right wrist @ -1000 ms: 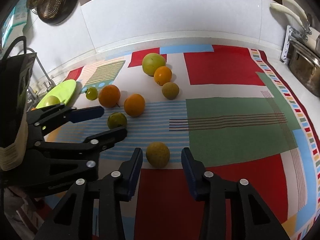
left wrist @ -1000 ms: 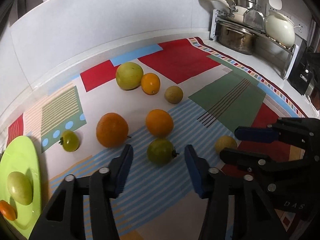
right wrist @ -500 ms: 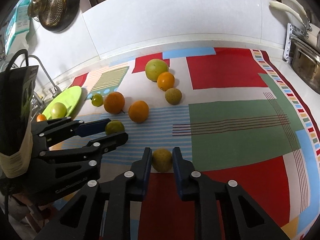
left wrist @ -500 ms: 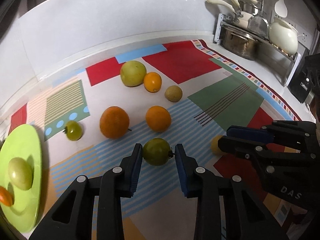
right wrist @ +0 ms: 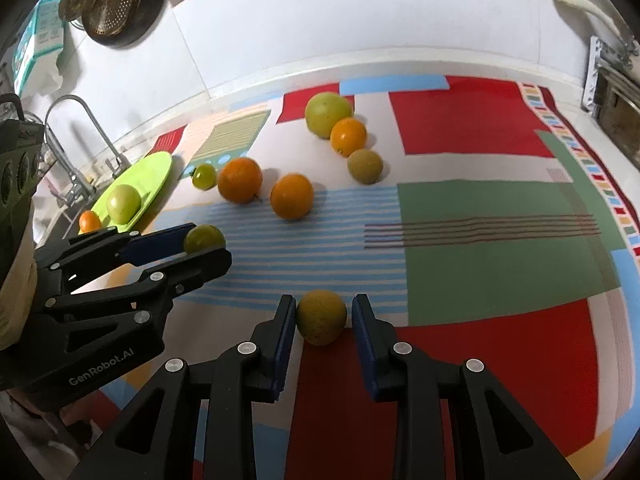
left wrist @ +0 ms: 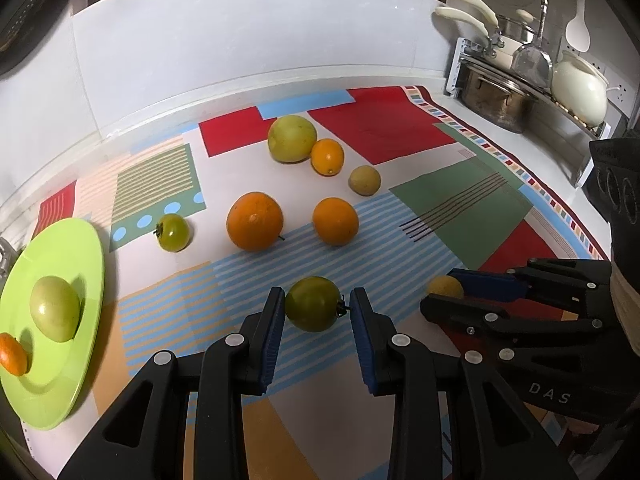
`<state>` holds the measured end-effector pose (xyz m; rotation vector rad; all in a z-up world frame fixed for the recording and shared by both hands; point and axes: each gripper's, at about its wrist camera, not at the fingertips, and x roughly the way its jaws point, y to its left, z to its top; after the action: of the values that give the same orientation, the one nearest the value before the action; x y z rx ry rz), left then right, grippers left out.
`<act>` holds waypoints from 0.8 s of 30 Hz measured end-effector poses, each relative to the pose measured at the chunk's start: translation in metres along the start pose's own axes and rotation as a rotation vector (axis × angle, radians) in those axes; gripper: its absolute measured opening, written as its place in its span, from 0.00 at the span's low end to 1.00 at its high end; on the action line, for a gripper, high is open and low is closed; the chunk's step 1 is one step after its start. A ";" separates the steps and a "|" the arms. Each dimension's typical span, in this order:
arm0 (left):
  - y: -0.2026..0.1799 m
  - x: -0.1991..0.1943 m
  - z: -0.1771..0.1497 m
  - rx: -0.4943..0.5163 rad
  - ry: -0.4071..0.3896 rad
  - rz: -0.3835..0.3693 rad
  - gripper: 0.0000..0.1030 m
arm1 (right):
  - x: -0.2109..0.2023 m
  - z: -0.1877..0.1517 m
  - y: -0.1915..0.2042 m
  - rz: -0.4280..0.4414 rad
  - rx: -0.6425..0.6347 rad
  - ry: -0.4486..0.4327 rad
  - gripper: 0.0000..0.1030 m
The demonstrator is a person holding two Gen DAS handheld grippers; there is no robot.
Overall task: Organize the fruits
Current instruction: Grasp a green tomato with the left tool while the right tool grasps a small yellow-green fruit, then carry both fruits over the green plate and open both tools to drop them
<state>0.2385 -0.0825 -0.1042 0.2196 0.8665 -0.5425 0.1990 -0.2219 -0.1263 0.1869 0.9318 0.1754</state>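
Observation:
My left gripper (left wrist: 317,311) is shut on a green tomato (left wrist: 313,309), held just above the patterned mat; it shows from the side in the right wrist view (right wrist: 202,242). My right gripper (right wrist: 322,316) is shut on a small yellow-brown fruit (right wrist: 321,316), which also shows in the left wrist view (left wrist: 445,286). A lime-green plate (left wrist: 72,248) at the left holds a green apple (left wrist: 55,308) and a small orange fruit (left wrist: 13,354). Two oranges (left wrist: 255,221) (left wrist: 335,221), a small green tomato (left wrist: 173,232), a large yellow-green fruit (left wrist: 292,138), a small orange (left wrist: 327,157) and a brown fruit (left wrist: 364,180) lie on the mat.
A dish rack with a steel pot (left wrist: 496,100) and a white kettle (left wrist: 578,90) stands at the back right. A faucet (right wrist: 76,136) and sink are beyond the plate at the left. The white wall runs along the back of the counter.
Both grippers moved forward and closed, the left around the green tomato and the right around the yellow-brown fruit. Both fruits now sit gripped between the pads.

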 end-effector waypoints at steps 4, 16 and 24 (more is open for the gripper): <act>0.001 -0.007 -0.003 -0.015 -0.012 0.010 0.32 | -0.005 0.001 0.006 -0.002 -0.026 -0.020 0.27; 0.013 -0.066 -0.017 -0.100 -0.097 0.099 0.32 | -0.049 0.009 0.045 0.047 -0.132 -0.130 0.27; 0.033 -0.111 -0.024 -0.157 -0.167 0.174 0.32 | -0.070 0.017 0.079 0.098 -0.190 -0.202 0.27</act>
<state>0.1822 -0.0053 -0.0348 0.1035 0.7154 -0.3240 0.1661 -0.1625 -0.0432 0.0727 0.7010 0.3278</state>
